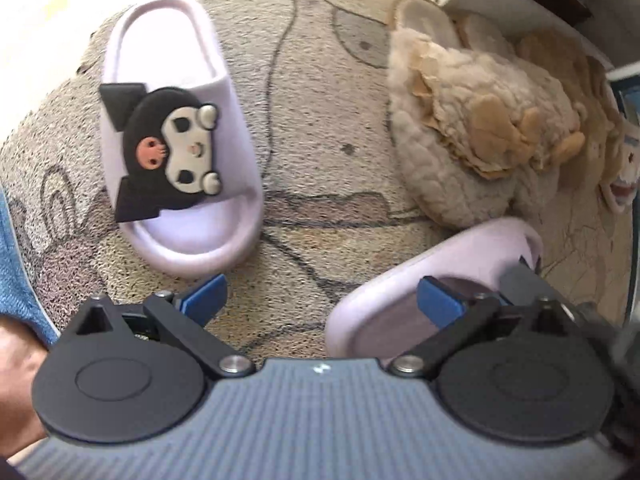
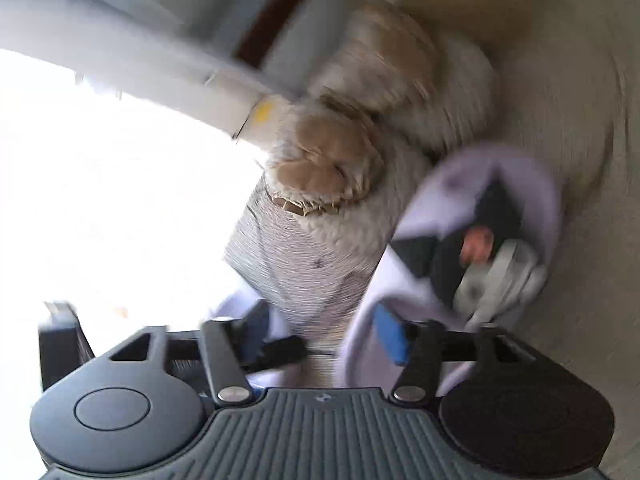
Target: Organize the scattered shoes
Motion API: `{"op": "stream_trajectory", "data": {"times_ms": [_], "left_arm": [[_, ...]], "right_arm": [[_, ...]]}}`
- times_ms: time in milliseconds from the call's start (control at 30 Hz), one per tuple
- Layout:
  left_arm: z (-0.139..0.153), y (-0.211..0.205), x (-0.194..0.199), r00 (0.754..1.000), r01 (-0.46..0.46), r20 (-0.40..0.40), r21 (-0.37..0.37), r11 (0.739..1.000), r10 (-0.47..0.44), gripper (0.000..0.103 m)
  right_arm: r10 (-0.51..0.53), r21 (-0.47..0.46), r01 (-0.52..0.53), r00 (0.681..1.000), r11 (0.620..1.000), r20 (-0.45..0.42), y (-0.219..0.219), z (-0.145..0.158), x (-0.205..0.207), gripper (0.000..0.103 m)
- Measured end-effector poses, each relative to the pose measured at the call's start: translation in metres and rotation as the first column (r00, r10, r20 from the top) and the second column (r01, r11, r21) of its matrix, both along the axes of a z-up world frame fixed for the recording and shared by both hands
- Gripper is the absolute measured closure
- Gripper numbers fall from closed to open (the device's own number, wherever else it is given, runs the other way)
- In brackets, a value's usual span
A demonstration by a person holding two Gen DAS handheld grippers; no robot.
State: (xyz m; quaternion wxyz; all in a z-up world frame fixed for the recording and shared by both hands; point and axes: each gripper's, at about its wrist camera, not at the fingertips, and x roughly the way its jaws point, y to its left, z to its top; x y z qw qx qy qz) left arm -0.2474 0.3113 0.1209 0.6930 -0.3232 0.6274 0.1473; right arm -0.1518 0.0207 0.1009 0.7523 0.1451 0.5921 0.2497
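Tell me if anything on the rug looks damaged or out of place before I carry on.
The fluffy beige slippers look worn: tan patches on their uppers are peeling and flaking. The two lilac slides are split up: one lies alone on the rug, its mate sits turned at an angle by the left gripper.

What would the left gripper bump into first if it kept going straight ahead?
Probably just the patterned rug: the left gripper points between the lilac cartoon slipper and the fluffy beige slipper. Depth is unclear.
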Motion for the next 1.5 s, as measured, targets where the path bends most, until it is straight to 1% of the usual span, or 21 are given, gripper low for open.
{"op": "stream_trajectory", "data": {"times_ms": [67,100,133,267,333,467,567,600,733,800,833,900,933,1033,1100,1200,1233,1333,1367,1433,1500], "left_arm": [[0.001,-0.002,0.000,1.000,0.004,0.001,0.000,1.000,-0.004,0.000],[0.002,-0.003,0.001,1.000,0.010,0.003,0.001,1.000,-0.010,0.000],[0.003,-0.005,0.002,1.000,0.016,0.005,0.002,1.000,-0.016,0.000],[0.006,-0.012,0.005,0.999,0.043,0.011,0.007,0.999,-0.043,0.000],[0.007,-0.016,0.007,0.998,0.059,0.012,0.011,0.998,-0.059,0.000],[0.009,-0.017,0.006,0.997,0.075,0.008,0.016,0.997,-0.075,0.000],[0.007,-0.015,0.005,0.998,0.066,0.001,0.016,0.998,-0.066,0.000],[0.007,-0.014,0.005,0.998,0.064,0.001,0.016,0.998,-0.064,0.000],[0.006,-0.013,0.005,0.999,0.054,0.001,0.012,0.998,-0.054,0.000],[0.005,-0.012,0.005,0.999,0.049,0.001,0.011,0.999,-0.049,0.000],[0.005,-0.011,0.005,0.999,0.047,0.001,0.010,0.999,-0.047,0.000],[0.004,-0.011,0.005,0.999,0.042,0.001,0.008,0.999,-0.042,0.000],[0.004,-0.010,0.005,0.999,0.040,0.001,0.007,0.999,-0.040,0.000],[0.007,-0.011,0.005,0.999,0.039,0.005,0.013,0.999,-0.039,0.000],[0.007,-0.011,0.005,0.999,0.041,0.003,0.017,0.999,-0.041,0.000],[0.005,-0.014,0.003,0.999,0.047,-0.002,0.023,0.999,-0.047,0.000],[0.004,-0.015,0.003,0.999,0.049,-0.003,0.024,0.999,-0.049,0.000],[0.004,-0.015,0.004,0.999,0.049,-0.001,0.022,0.999,-0.049,0.000],[0.005,-0.015,0.004,0.999,0.047,0.003,0.017,0.999,-0.047,0.000],[0.006,-0.016,0.005,0.999,0.040,0.011,0.007,0.999,-0.040,0.000],[0.007,-0.017,0.005,0.999,0.038,0.020,-0.003,0.999,-0.037,0.000]], "right_arm": [[0.138,-0.133,-0.125,0.985,0.983,0.098,0.008,0.012,-0.003,0.022],[0.222,-0.243,-0.180,0.962,0.953,0.161,0.012,0.019,-0.006,0.018],[0.264,-0.298,-0.201,0.947,0.933,0.186,0.014,0.020,-0.008,0.018],[0.348,-0.399,-0.238,0.909,0.886,0.231,0.010,0.010,-0.013,0.013],[0.415,-0.460,-0.272,0.876,0.845,0.244,0.011,-0.004,-0.018,0.012],[0.541,-0.540,-0.347,0.803,0.767,0.251,0.016,-0.030,-0.026,0.014],[0.565,-0.571,-0.348,0.783,0.743,0.259,0.022,-0.039,-0.025,0.032],[0.556,-0.573,-0.340,0.792,0.745,0.252,0.021,-0.040,-0.023,0.036],[0.387,-0.530,-0.235,0.901,0.815,0.195,0.012,-0.036,-0.005,0.039],[0.215,-0.452,-0.139,0.969,0.881,0.121,0.002,-0.033,0.002,0.039],[0.114,-0.399,-0.076,0.991,0.914,0.072,-0.005,-0.033,0.004,0.039],[-0.033,-0.326,0.025,0.999,0.945,-0.020,-0.017,-0.036,0.003,0.039],[-0.145,-0.280,0.110,0.983,0.954,-0.108,-0.025,-0.040,0.001,0.039],[-0.273,-0.253,0.219,0.940,0.942,-0.203,-0.031,-0.044,-0.006,0.038],[-0.328,-0.238,0.273,0.916,0.932,-0.231,-0.034,-0.046,-0.008,0.035],[-0.342,-0.198,0.297,0.904,0.934,-0.256,-0.033,-0.045,-0.008,0.027],[-0.339,-0.180,0.299,0.902,0.937,-0.266,-0.032,-0.044,-0.008,0.021],[-0.287,-0.115,0.265,0.917,0.957,-0.277,-0.030,-0.037,-0.005,0.018],[-0.261,-0.111,0.240,0.933,0.964,-0.248,-0.031,-0.032,-0.003,0.016],[-0.175,-0.124,0.158,0.975,0.980,-0.139,-0.032,-0.021,0.000,0.006],[-0.091,-0.219,0.084,0.996,0.972,-0.024,-0.036,-0.013,0.000,0.005]]}}
